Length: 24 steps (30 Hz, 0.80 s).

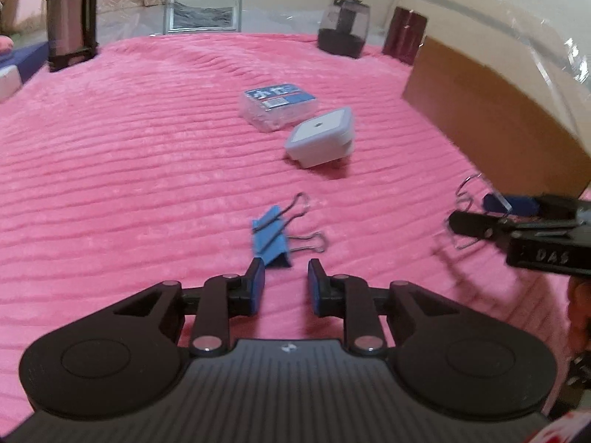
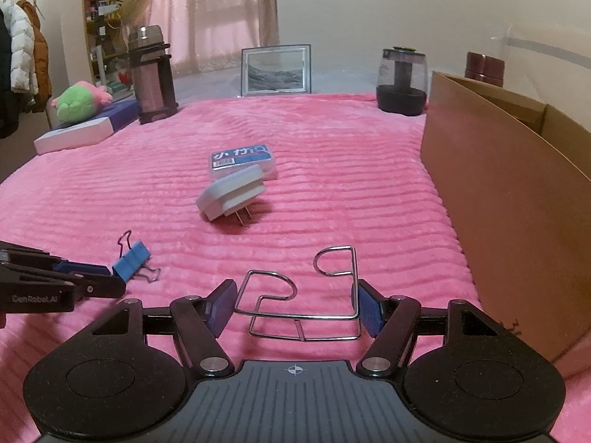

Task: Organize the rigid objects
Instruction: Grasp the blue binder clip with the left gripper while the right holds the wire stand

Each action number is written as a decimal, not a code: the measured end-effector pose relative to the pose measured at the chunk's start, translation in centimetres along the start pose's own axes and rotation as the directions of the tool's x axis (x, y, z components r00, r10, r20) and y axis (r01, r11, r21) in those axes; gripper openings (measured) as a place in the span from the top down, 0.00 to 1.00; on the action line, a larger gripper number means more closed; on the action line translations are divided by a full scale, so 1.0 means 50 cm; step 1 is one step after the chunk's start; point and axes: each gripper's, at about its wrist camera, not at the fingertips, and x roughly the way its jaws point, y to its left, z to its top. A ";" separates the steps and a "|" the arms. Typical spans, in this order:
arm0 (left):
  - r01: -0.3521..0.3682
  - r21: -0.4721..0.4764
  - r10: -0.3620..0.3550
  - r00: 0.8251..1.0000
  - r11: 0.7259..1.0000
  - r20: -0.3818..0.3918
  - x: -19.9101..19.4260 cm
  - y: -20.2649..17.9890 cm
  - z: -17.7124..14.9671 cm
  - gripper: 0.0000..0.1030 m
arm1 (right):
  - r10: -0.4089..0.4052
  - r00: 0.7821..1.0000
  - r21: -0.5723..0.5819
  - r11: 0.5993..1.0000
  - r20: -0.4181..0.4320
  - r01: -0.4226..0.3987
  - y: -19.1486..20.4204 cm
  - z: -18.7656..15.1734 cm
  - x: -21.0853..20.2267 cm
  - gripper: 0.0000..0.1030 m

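Observation:
A blue binder clip (image 1: 270, 239) lies on the pink blanket just ahead of my open left gripper (image 1: 286, 277); it also shows in the right wrist view (image 2: 132, 260). A bent wire holder (image 2: 306, 304) lies between the fingers of my open right gripper (image 2: 295, 308); its right side is at the right pad, and I cannot tell if they touch. A white plug adapter (image 1: 320, 137) (image 2: 231, 196) and a clear plastic case with a blue label (image 1: 279, 105) (image 2: 243, 158) lie further out.
An open cardboard box (image 2: 498, 199) stands at the right. At the back stand a thermos (image 2: 150, 74), a picture frame (image 2: 276, 70), a dark glass jar (image 2: 402, 81) and a maroon cup (image 2: 484, 68). A plush toy (image 2: 79, 99) lies far left.

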 end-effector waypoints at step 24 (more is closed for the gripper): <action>0.004 0.372 -0.027 0.998 0.928 0.056 0.040 0.018 0.046 0.47 | -0.026 1.000 0.004 1.000 0.001 0.026 -0.034 0.000 0.004 0.37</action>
